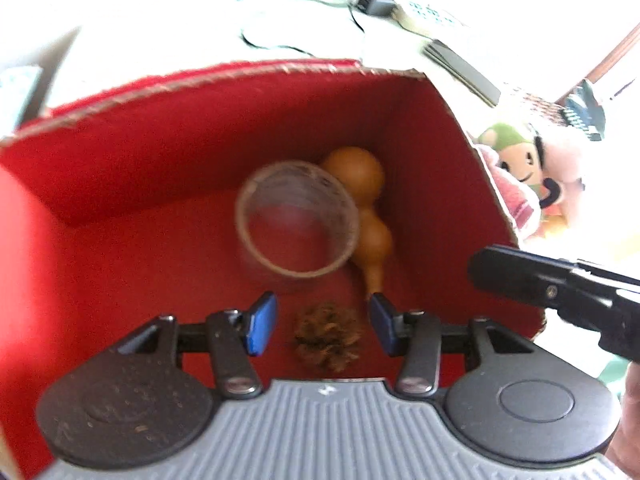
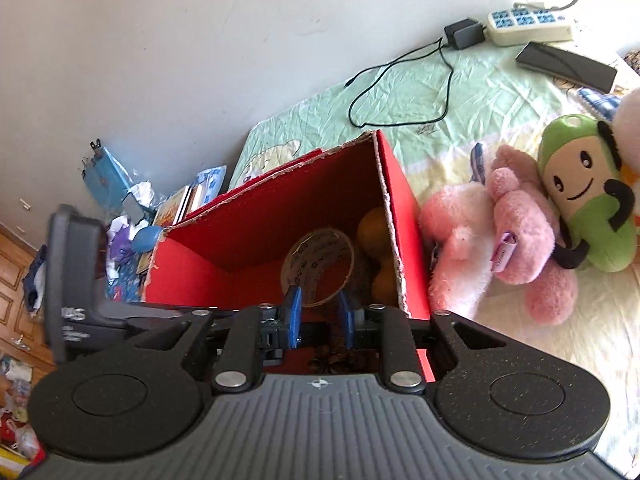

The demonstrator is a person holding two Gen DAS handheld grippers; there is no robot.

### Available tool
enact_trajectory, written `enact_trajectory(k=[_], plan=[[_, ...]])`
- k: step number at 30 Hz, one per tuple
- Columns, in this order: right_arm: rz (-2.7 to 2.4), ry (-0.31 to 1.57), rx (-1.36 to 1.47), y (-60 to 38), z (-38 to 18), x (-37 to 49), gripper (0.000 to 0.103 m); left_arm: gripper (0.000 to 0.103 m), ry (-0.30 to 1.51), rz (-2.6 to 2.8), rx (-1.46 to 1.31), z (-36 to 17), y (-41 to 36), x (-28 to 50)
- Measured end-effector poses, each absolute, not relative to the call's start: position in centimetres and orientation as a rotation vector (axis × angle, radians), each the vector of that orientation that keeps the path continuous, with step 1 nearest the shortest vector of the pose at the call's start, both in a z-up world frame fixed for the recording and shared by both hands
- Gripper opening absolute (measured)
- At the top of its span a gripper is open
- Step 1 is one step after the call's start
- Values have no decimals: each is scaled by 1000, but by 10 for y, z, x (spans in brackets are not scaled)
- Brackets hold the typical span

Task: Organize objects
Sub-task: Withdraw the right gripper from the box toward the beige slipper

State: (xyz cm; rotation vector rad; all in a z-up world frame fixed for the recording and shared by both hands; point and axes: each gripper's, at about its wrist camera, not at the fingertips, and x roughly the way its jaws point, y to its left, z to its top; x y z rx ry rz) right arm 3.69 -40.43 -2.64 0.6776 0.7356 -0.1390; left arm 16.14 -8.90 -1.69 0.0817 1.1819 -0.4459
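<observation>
A red cardboard box [image 1: 120, 168] stands open on the bed; it also shows in the right wrist view [image 2: 256, 224]. Inside lie a clear tape roll [image 1: 296, 220], an orange gourd [image 1: 368, 208] and a pine cone [image 1: 328, 336]. My left gripper [image 1: 322, 322] is open and empty above the pine cone, inside the box. My right gripper [image 2: 320, 316] is open and empty just over the box's near edge, with the tape roll [image 2: 318, 266] and gourd [image 2: 376, 240] beyond it. The other gripper's black body [image 1: 560, 292] shows at the right.
Plush toys lie right of the box: a pink one [image 2: 500, 240] and a green one [image 2: 580, 196]. A power strip [image 2: 528, 24], adapter with black cable [image 2: 400, 88] and a dark flat device [image 2: 568, 64] lie at the bed's far side. Clutter [image 2: 120, 216] sits left.
</observation>
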Motion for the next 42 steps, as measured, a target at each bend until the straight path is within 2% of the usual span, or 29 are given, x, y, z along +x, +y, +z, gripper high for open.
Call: enact_trajectory(k=[5,11,15,22,24,38,42], plan=[[-153,715,554,-391,-21,32,24,53,1096,-340,177,5,-83,139],[-115,699,475,-380,-13,21,35,57,1038,-235,212,16,-85,117],[-82,706,470,-379,-13,14,35,59,1014,-167,217,35,-75,98],[-57,705,493,-380,-13,-1,37,59,976,-61,205,38,-81,74],[-53,700,494,-379,-12,-8,41,59,950,-34,212,40,-84,67],[-8,698,495,-375,-13,-31,43,70,928,70,227,47,-96,36],[6,712,513,-372,-20,-35,46,71,935,94,248,40,-99,29]])
